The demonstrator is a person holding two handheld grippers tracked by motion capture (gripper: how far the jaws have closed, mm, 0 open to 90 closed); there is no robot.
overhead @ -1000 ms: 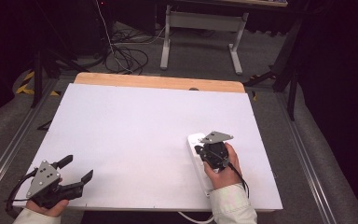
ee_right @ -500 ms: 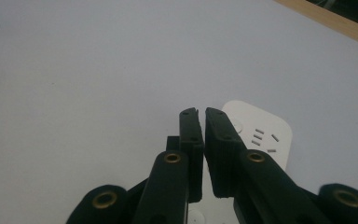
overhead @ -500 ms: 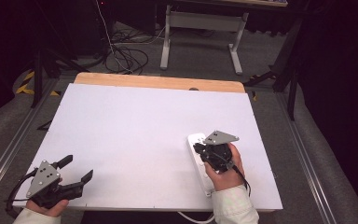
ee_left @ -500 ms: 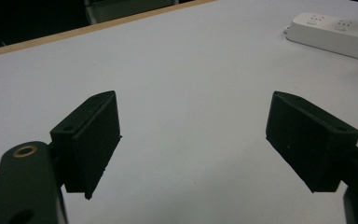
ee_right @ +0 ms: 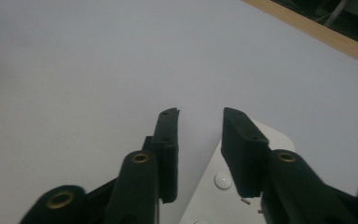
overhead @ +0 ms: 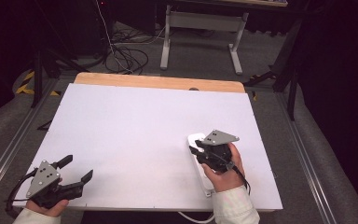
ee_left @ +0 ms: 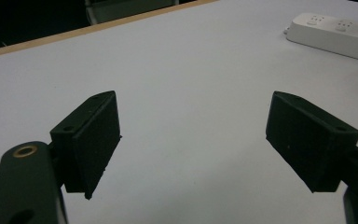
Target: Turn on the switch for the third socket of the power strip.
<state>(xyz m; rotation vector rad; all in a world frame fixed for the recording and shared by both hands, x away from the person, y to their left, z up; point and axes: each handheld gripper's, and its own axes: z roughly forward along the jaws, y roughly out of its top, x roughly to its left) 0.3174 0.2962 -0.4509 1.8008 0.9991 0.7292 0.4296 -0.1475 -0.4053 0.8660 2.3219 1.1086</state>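
Note:
A white power strip (overhead: 204,181) lies near the right front of the white table top (overhead: 140,121), its far end pointing away from me. My right gripper (overhead: 195,148) hovers over that far end. In the right gripper view its jaws (ee_right: 198,126) stand a narrow gap apart with nothing between them, and the strip (ee_right: 209,196) lies just below. My left gripper (overhead: 78,167) rests at the front left corner, wide open and empty. The left gripper view looks between its jaws (ee_left: 200,135) across bare table to the power strip (ee_left: 340,32) at the upper right.
The strip's white cable (overhead: 193,218) drops off the front edge. A wooden strip (overhead: 158,82) runs along the table's far edge. Beyond it on the floor are a desk frame (overhead: 200,28) and loose cables (overhead: 126,51). Metal rails flank both sides.
The right gripper has shifted very slightly over the strip's end. The left gripper has stayed where it was, still open.

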